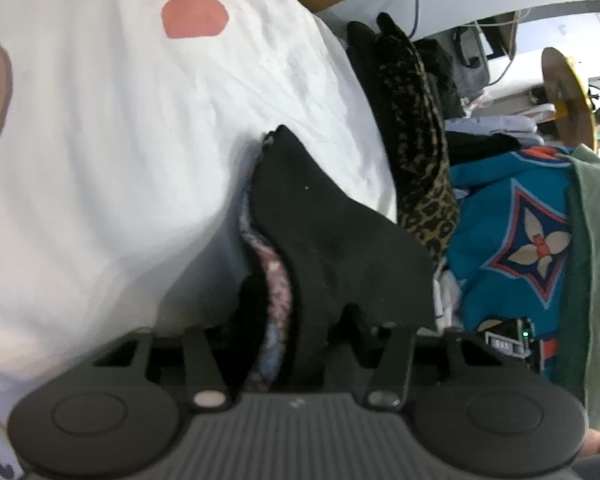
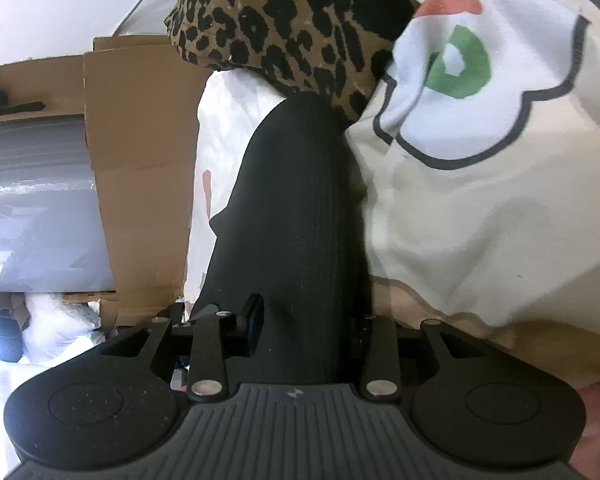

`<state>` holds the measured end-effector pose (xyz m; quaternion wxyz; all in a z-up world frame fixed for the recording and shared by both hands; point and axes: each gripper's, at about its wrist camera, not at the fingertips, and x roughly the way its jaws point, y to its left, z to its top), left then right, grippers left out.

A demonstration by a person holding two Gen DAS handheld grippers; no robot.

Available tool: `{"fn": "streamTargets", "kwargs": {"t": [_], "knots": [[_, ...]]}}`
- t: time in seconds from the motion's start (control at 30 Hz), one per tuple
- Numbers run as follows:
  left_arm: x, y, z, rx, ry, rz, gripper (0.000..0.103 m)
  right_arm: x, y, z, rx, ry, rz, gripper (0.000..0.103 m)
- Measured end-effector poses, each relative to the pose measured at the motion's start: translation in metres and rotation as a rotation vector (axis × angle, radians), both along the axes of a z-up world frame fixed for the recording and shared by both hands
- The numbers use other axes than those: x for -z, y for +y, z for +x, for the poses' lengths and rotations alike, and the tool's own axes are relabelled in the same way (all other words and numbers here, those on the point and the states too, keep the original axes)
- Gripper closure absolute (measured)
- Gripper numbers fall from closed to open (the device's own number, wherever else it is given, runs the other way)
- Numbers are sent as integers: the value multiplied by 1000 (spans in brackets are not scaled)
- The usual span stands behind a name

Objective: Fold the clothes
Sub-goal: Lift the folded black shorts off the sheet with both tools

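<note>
A black garment (image 1: pixel 312 240) is seen bunched between the jaws of the left gripper (image 1: pixel 300 344), though a firm clamp cannot be told. In the right gripper (image 2: pixel 300 320) black ribbed cloth (image 2: pixel 296 220) is likewise lodged, grip unclear. Beyond, a leopard-print garment (image 2: pixel 276 20) and white printed fabric (image 2: pixel 480 160) are seen.

both claws (image 1: pixel 300 344) (image 2: pixel 304 336) clamped (angled downward)

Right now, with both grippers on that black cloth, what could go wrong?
1. The black ribbed garment sits between the right gripper fingers; a loose pinch may drop it.
2. The leopard-print fabric lies against it and could drag along.
3. The left gripper has bunched black cloth with a floral lining, so folds may go crooked.
</note>
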<state>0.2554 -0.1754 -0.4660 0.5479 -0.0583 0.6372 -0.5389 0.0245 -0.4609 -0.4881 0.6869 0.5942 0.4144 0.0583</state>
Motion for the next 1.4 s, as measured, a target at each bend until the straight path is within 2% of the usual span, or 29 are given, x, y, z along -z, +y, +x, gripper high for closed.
{"fn": "streamTargets", "kwargs": {"t": [0.03,0.13,0.27,0.63,0.87,1.17,1.4], "knots": [[-1,-1,0,2,-7,8,59,-1,2,2,-7,9,-17,91],[-8,-3,-4,15,-57,36,63,-11,7,6,-49,16,-102,95],[-24,-6,-13,35,-158,70,67,-27,13,11,-87,24,-189,95],[-63,-10,-34,20,-293,96,69,-64,23,26,-182,58,-308,96],[-81,2,-40,-27,-326,100,70,-81,32,28,-222,40,-357,96],[-105,11,-45,-99,-340,117,70,-115,45,52,-290,24,-450,96],[-142,10,-50,-94,-381,113,70,-147,49,65,-298,-4,-517,96]]}}
